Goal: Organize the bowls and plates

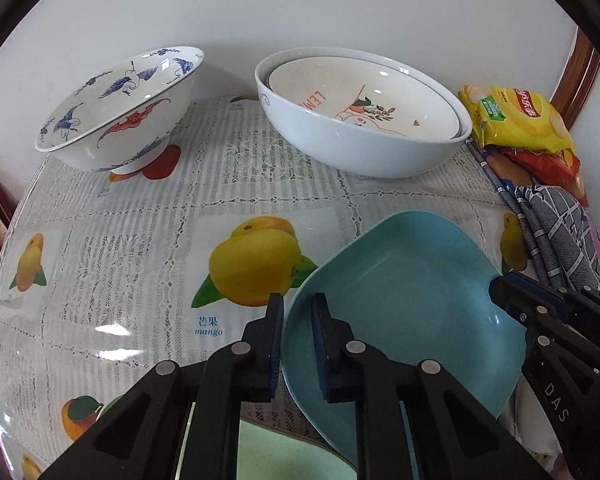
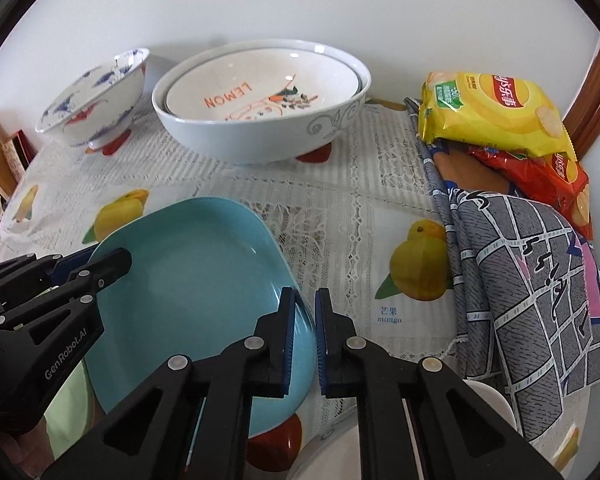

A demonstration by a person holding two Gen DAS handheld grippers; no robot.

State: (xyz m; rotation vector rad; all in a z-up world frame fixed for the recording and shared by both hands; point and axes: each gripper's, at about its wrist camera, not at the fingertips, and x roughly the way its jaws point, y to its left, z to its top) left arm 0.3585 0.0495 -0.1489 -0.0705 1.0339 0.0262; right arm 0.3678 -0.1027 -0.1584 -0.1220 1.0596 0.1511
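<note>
A teal, squarish plate (image 1: 412,300) (image 2: 192,280) is held by both grippers at opposite rims, low over the fruit-print tablecloth (image 1: 140,240). My left gripper (image 1: 298,306) is shut on the plate's left rim, and its fingers (image 2: 112,264) show from the side in the right wrist view. The right gripper (image 2: 306,296) is shut on the right rim, and its fingers (image 1: 504,292) show in the left wrist view. At the back stand a blue-and-white crane bowl (image 1: 120,120) (image 2: 96,108) and a big white bowl (image 1: 360,148) (image 2: 260,136) with a LEMON dish (image 1: 360,96) (image 2: 260,88) nested inside.
A pale green dish (image 1: 292,452) lies under the teal plate's near edge. A white dish (image 2: 492,404) sits at the near right. A yellow chip bag (image 2: 492,112), a red bag (image 2: 548,176) and a grey checked cloth (image 2: 532,280) fill the right side. A wall is close behind the bowls.
</note>
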